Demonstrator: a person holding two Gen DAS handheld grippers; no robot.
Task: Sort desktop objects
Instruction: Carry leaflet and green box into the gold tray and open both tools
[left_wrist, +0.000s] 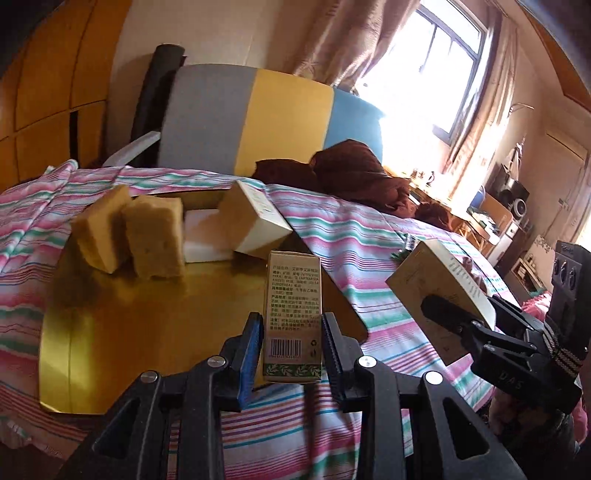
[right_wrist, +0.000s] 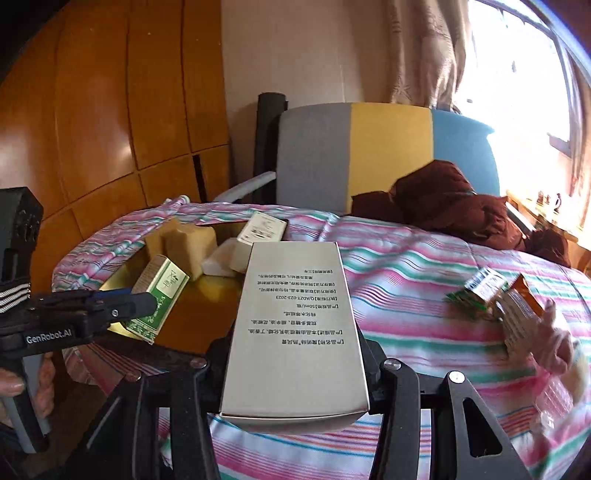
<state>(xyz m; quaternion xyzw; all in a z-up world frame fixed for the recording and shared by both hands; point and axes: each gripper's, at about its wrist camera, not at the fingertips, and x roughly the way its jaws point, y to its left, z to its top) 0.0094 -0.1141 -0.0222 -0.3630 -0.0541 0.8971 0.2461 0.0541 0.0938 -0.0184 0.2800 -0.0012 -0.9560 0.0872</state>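
Two cartons are held at once above the bed. The left gripper (left_wrist: 291, 332) is closed on a narrow green-and-tan carton (left_wrist: 293, 317), clamped by its side walls and poised over the near edge of the gold tray (left_wrist: 110, 332). The right gripper (right_wrist: 295, 354) grips a larger grey carton (right_wrist: 295, 332), held just right of the tray over the striped bedsheet (right_wrist: 424, 266).

The step in hand is judged to be placement into the tray. It would be done best one carton at a time — the narrow one lowered onto the bare gold surface near the front, clear of the two sponges (left_wrist: 129, 232) and the cream box (left_wrist: 255, 221) leaning on a white block (left_wrist: 203, 236) at the back. The carton should be set down flat before the jaws are opened, since the tray rests on soft bedding and may tip.

The cartons are thin printed cardboard, sharp-edged and easily crushed; the sponges are porous and yellow-brown; the tray is glossy and slick.
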